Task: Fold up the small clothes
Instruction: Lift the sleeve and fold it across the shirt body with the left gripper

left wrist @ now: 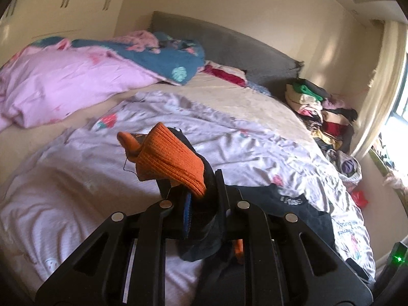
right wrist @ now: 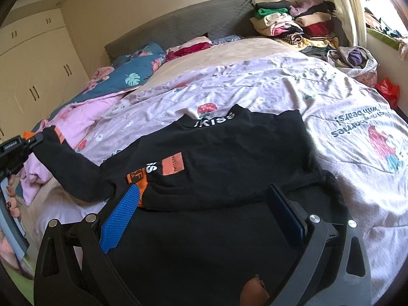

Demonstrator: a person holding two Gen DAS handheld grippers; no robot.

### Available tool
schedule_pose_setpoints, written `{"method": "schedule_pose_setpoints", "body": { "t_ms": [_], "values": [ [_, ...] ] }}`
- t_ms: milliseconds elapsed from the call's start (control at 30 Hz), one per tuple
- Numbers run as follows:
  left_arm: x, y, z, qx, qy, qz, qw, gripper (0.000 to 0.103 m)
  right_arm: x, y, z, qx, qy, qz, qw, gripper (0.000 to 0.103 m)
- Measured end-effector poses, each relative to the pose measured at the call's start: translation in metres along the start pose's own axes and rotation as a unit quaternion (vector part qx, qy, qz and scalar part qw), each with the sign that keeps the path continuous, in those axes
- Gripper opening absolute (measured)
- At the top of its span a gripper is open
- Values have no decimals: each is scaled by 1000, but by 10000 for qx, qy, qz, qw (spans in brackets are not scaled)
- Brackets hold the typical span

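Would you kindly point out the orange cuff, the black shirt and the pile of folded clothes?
orange cuff [left wrist: 170, 158], left wrist view, on its ribbed knit.
black shirt [right wrist: 229, 153], right wrist view, on the chest fabric.
pile of folded clothes [right wrist: 293, 23], right wrist view, on the middle of the stack.

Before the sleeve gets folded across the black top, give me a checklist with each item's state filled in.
1. Left gripper clamped on the sleeve cuff: ok, orange cuff pinched between shut jaws.
2. Sleeve lifted off the bed: ok, it spans from the left gripper to the black top.
3. Right gripper free: ok, jaws open above the top, nothing between them.
4. Top lying flat: not ok, the hem near the orange patch is folded over.
5. Other sleeve's position: cannot tell.
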State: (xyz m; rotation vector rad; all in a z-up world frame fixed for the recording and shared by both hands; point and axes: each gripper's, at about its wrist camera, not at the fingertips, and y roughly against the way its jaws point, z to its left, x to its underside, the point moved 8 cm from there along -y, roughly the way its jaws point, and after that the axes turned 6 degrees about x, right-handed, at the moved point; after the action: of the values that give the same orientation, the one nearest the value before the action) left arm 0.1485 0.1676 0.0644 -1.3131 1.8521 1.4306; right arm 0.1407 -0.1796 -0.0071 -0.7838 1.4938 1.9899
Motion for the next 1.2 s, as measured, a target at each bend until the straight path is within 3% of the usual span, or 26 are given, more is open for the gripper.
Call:
{"method": "schedule_pose_setpoints", "body": {
  "t_ms": [433, 667, 1067, 1200],
  "values": [
    [9, -25, -106, 800, -768, 201, 9936, 8, 1, 12, -50, 212, -532, -83, 9983, 98],
    [33, -32, -162, 1306, -1258, 343, 9828, 8, 1, 18, -75, 376, -790, -146, 9961, 98],
    [101, -64, -187, 1692, -1543, 1130, 9669, 8, 5, 18, -104, 708, -1126, -100, 9911, 99],
    [127, -72, -195, 1858, -1720, 1455, 9564, 8, 8, 14, -115, 860, -1264, -47, 9882, 98]
  ]
}}
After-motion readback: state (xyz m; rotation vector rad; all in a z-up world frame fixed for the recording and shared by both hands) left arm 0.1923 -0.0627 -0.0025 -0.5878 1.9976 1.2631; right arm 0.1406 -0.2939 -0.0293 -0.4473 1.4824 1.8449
